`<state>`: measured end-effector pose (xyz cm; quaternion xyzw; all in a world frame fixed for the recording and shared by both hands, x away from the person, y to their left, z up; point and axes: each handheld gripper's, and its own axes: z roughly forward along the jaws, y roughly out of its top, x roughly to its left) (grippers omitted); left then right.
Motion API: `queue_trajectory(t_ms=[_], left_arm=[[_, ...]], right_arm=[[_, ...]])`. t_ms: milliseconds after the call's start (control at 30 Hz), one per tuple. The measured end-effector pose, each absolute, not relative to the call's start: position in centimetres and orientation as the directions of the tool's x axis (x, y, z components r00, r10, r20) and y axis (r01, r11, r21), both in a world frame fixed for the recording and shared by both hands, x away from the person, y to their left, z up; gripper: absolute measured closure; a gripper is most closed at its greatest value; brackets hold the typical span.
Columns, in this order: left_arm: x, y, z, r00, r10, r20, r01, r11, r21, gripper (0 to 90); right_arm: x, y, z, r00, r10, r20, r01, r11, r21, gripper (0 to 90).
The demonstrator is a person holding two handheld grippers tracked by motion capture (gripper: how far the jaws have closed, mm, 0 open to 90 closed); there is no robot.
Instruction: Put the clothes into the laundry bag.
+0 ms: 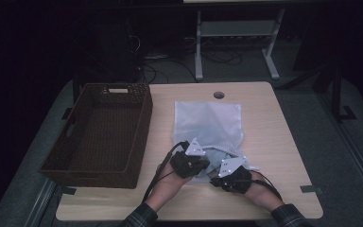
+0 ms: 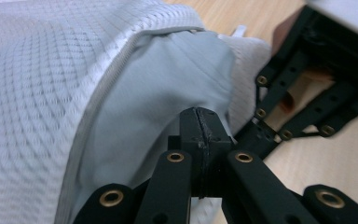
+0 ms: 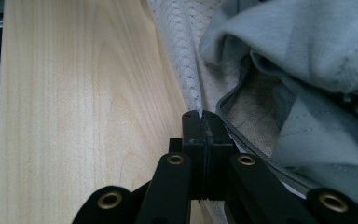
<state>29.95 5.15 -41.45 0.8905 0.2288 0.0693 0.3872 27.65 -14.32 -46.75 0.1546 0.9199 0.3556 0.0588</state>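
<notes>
A white mesh laundry bag (image 1: 208,120) lies flat on the wooden table (image 1: 274,142), its open zippered end toward me. A grey garment (image 2: 168,84) bulges out of that opening (image 3: 307,51). My left gripper (image 1: 203,163) is at the bag's mouth, with its jaws pressed together (image 2: 199,116) on a fold of the grey garment. My right gripper (image 1: 217,178) sits just right of it at the near edge of the bag. It is shut (image 3: 203,116) on the mesh edge (image 3: 186,70) beside the zipper (image 3: 242,135).
A dark wicker basket (image 1: 144,127) stands empty on the left half of the table, close to the bag. There is a round cable hole (image 1: 219,95) near the table's far edge. Bare wood shows right of the bag.
</notes>
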Motion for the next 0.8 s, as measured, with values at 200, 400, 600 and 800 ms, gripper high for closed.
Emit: queue_trajectory(t_ms=[200,400,600,800], left_arm=[[31.1,3.8,-42.6,0.869,0.491,-0.056,0.388,-0.607,0.694,90.0],[32.0,3.1,-43.2,0.850,0.525,-0.042,0.411,-0.611,0.677,90.0],[33.2,2.5,-43.6,0.837,0.548,-0.002,0.415,-0.632,0.654,90.0],[34.0,2.1,-43.6,0.833,0.553,0.024,0.413,-0.650,0.638,90.0]], right_arm=[[27.7,-14.3,-46.7,-0.944,0.329,0.011,0.251,0.697,0.672,89.2],[27.7,-14.3,-46.7,-0.944,0.329,0.006,0.248,0.700,0.670,89.2],[27.7,-14.2,-46.7,-0.943,0.333,0.011,0.255,0.700,0.666,89.3],[27.7,-14.1,-46.6,-0.943,0.331,0.006,0.254,0.710,0.657,89.3]])
